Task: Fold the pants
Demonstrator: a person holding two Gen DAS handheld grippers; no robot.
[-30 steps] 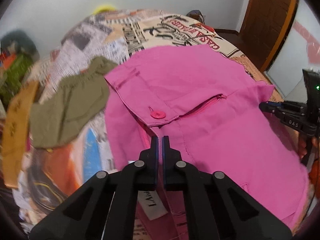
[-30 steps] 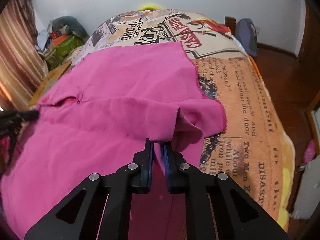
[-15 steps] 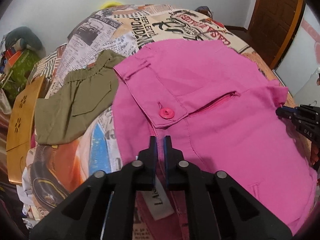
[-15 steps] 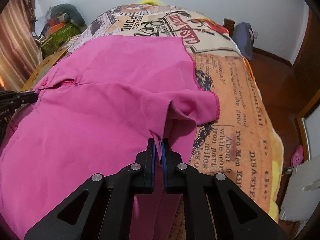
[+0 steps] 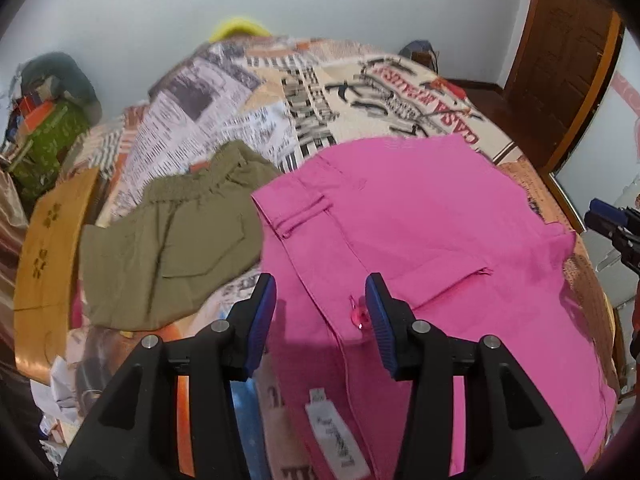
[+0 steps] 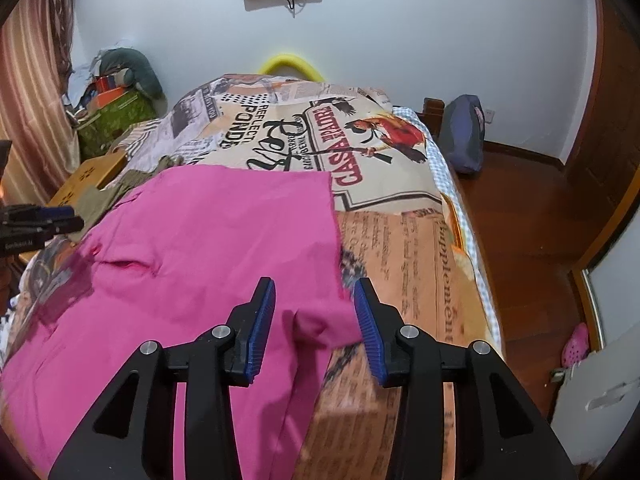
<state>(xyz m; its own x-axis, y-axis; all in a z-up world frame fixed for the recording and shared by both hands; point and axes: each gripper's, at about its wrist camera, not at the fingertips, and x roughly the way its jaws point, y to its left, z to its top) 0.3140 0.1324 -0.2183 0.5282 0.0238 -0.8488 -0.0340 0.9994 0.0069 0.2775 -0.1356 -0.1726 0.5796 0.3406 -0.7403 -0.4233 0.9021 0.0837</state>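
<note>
Pink pants [image 5: 420, 248] cut off at bottom edge; white label [image 5: 336, 436] print too blurred to read.

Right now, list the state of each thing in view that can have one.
Left claw: open, empty, over the waistband.
Right claw: open, empty, over a hem corner.
Bright pink cotton pants: folded over, lying on the bed, released.
Pink round button: unfastened.
Olive green shorts: lying rumpled beside the pants.

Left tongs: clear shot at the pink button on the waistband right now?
Probably yes. The left tongs are open, the pink button lies uncovered on the pink pants beside the right fingertip, nothing between.
</note>
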